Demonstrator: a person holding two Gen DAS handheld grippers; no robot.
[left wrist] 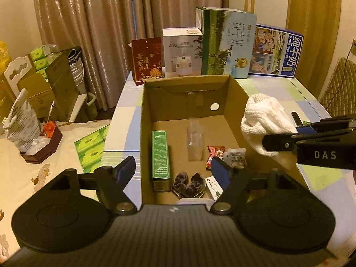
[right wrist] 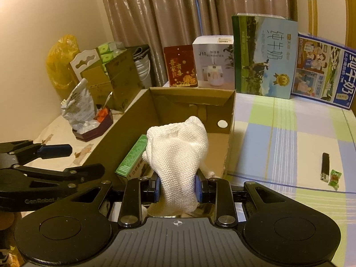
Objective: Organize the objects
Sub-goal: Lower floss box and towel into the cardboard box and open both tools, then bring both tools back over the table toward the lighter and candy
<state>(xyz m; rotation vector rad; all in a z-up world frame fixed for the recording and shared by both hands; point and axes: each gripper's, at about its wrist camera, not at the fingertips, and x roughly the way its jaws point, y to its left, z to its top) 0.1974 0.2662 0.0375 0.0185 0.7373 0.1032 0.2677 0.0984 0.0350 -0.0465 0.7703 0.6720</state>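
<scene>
An open cardboard box [left wrist: 146,115] [right wrist: 230,133] stands on the checked table. Inside lie a green carton [left wrist: 160,158] [right wrist: 131,158], a clear plastic container [left wrist: 195,142], a dark purple scrunchie [left wrist: 189,183], a red snack packet [left wrist: 214,155] and small packets. My right gripper [right wrist: 179,188] [left wrist: 296,134] is shut on a white knitted cloth [right wrist: 178,149] [left wrist: 264,120], held above the box's right wall. Over the near end of the box, my left gripper [left wrist: 173,171] [right wrist: 66,158] is open with nothing between its fingers.
On the table right of the box lie a black lighter [right wrist: 325,165] and a green candy [right wrist: 334,176]. Milk cartons [left wrist: 228,42], a humidifier box [left wrist: 182,51] and a red box [left wrist: 146,60] line the far edge. Boxes and bags crowd the left side [left wrist: 44,84].
</scene>
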